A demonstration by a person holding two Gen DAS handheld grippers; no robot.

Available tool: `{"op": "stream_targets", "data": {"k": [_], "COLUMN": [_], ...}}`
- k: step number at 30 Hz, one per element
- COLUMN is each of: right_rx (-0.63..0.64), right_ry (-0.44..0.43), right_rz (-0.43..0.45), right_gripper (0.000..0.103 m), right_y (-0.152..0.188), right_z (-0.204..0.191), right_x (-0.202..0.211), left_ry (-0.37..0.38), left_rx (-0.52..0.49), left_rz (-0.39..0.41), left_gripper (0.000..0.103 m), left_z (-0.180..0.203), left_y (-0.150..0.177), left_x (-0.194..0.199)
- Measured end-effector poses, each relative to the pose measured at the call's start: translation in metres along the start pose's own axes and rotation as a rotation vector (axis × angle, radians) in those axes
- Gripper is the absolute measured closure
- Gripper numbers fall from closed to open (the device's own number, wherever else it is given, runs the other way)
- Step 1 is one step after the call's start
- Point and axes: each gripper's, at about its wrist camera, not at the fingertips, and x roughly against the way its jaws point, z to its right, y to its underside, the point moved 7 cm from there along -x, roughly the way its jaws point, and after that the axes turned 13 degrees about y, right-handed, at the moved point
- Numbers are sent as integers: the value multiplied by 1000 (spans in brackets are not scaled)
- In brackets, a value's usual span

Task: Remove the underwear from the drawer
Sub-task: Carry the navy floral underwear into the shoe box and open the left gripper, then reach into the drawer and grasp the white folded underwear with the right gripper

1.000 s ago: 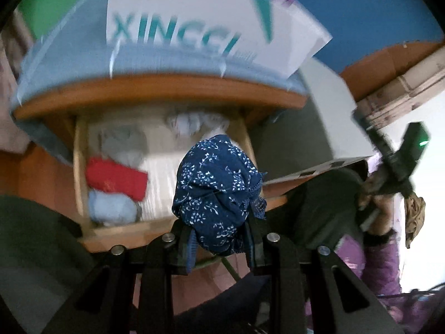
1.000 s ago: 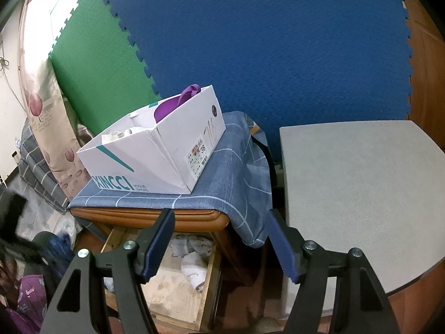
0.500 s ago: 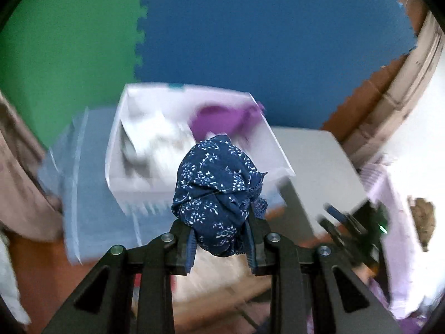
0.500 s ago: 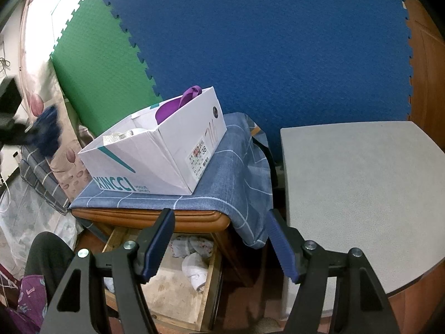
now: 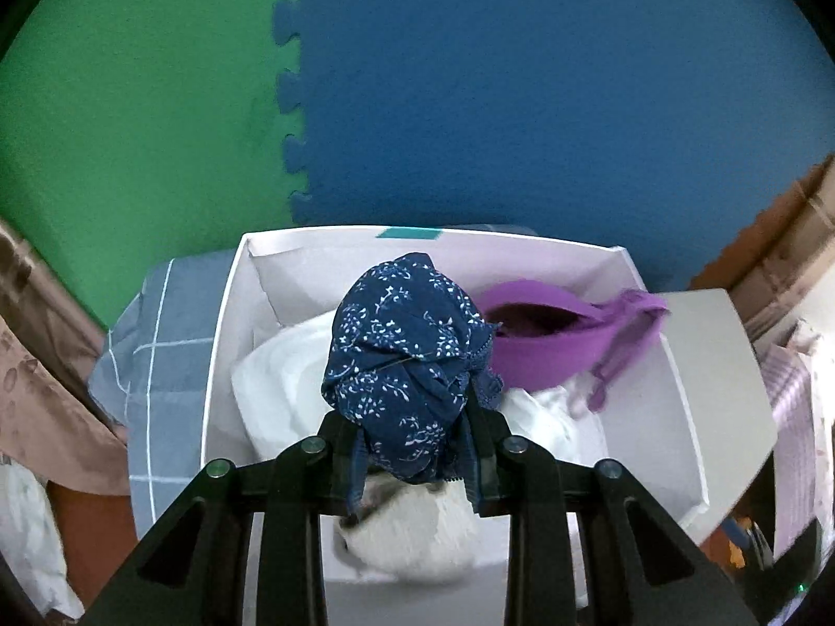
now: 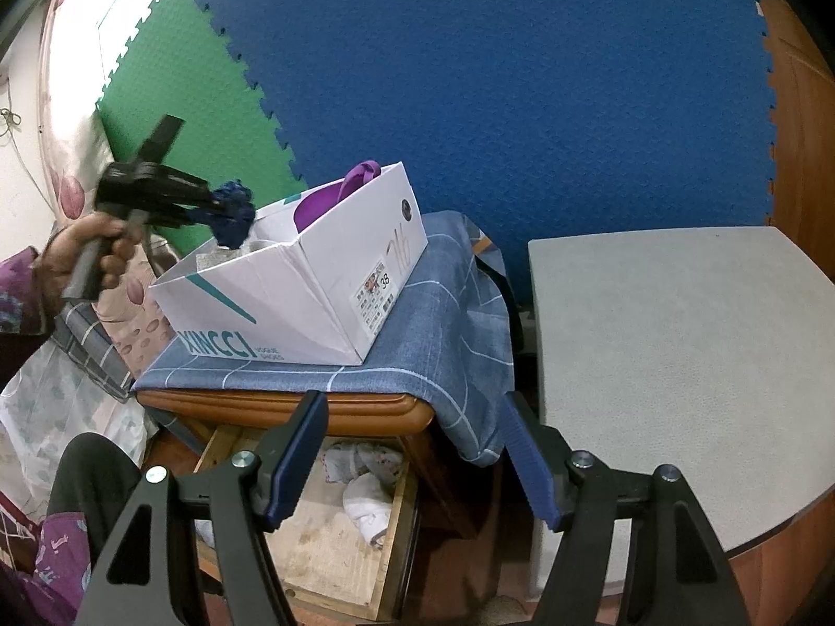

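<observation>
Blue and green foam wall mats (image 6: 522, 78) behind all. Wooden nightstand (image 6: 292, 409) draped in blue checked cloth (image 6: 433, 313); drawer (image 6: 334, 532) below pulled open, white garments inside. White shoebox (image 6: 282, 302) on cloth, at nightstand's left front corner, holding purple bra (image 5: 543, 349) and white items. Left gripper (image 5: 412, 448) narrow, jaws clamped on bundled navy floral underwear (image 5: 407, 354), held over box's open top. Right gripper (image 6: 412, 459) spread wide, empty, above drawer's right edge.

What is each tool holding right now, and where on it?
Left tool pinches the bundled navy floral underwear at its lower end, above the white box. Right tool holds nothing.
</observation>
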Motion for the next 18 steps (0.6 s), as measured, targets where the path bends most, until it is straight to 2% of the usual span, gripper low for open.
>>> {"op": "stream_targets", "data": {"k": [2,5,7,8,10,12,14,16,18], "right_rx": [1,9,16,21,28,33,39,52,75], "right_ry": [0,3,6,9,12,17,25,33,45], "right_rz": [-3,-6,-8,-11,-14,-19,-27,-32,-38], "right_gripper": [34,34,34,34,34,34,34,34,34], "right_y": [0,0,1,1,2,3,4,5,7], "right_z": [0,-2,-4,-4,-5,-6,-6,-7,-11], "right_x": [-1,-2,-3,-3,-4,-6,-7,-8,-10], "left_ry": [-26,-38,-75,-84,-87,-87,-55,-11,8], "left_rx": [-5,8,21,25,38,53,57,54,37], "left_rz": [-1,1,8,19,59,103,156,221,287], "left_gripper": [75,66,51,48,33,30,29,16,9], "left_z": [-3,-10,-18,-19,-22,-24,-22,-18,-14], "left_y": [-3,-7,-8,-10,-11,-11,-9,1,16], "left_x": [-6,-17,-20,-20,-15,-5,10,31,55]}}
